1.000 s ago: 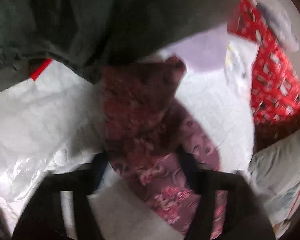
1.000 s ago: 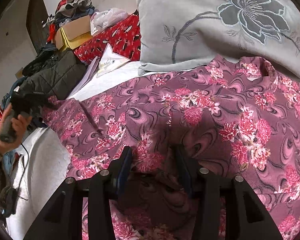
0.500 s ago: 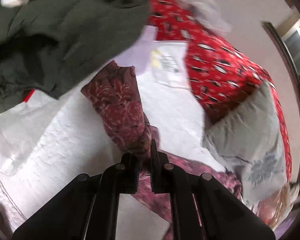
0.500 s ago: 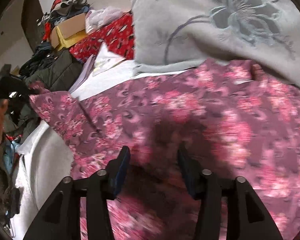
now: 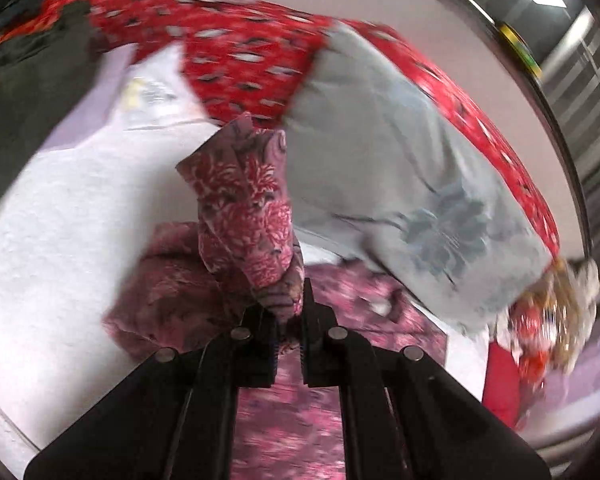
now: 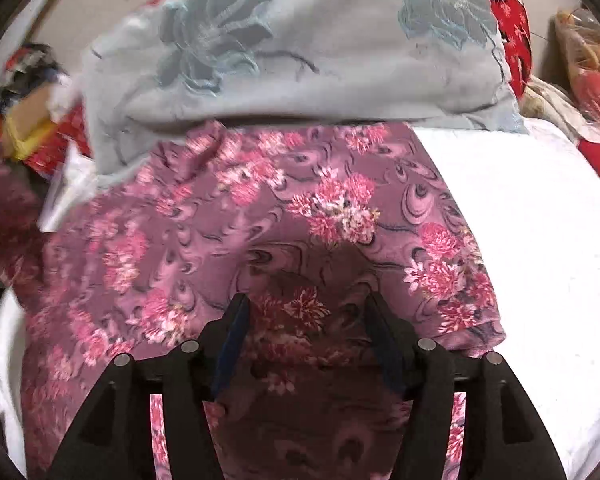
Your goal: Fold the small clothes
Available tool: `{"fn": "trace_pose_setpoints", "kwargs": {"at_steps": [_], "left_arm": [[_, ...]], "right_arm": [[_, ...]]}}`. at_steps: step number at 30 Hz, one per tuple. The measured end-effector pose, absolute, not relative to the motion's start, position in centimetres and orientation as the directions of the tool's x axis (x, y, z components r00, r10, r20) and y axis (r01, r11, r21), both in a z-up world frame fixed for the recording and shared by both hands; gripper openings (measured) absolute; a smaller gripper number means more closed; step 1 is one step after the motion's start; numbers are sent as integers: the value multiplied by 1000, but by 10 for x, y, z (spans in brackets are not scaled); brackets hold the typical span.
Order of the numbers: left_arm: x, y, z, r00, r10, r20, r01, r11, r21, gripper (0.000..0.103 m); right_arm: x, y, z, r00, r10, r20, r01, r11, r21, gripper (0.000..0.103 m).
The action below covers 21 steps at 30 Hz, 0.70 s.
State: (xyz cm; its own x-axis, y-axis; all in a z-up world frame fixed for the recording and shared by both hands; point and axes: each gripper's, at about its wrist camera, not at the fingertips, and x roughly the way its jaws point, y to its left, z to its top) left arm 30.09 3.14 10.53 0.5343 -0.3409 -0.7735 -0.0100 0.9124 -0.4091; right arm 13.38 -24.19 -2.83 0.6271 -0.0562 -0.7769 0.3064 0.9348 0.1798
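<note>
The left gripper [image 5: 289, 316] pinches a corner of the flowered garment [image 5: 248, 200] in its jaws, lifted above the bed [image 5: 60, 240]. The right gripper [image 6: 306, 312] is opening its jaws over the garment, the cloth loose between them, below the grey pillow [image 6: 300, 60].

One floral garment [image 6: 260, 216], one grey pillow [image 6: 300, 64], two tongs [image 5: 288, 320] [image 6: 306, 312]

No readable text, label, brand or number shows in either view.
</note>
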Motion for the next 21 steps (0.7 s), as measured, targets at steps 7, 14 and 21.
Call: {"fn": "trace_pose_setpoints", "kwargs": {"at_steps": [7,14,21], "left_arm": [[298,-83,69,422,-406,-811,104,910,-401,6],[298,-148,-37,215,-366,-906,95,931,-353,9],[275,-101,-22,223,-542,-810,107,840,-532,37]], "right_arm": [[128,-239,-32,655,-19,-755,251,948,194,75],[121,-248,-33,695,50,-717,236,926,293,75],[122,-248,-34,694,50,-719,233,928,290,77]]}}
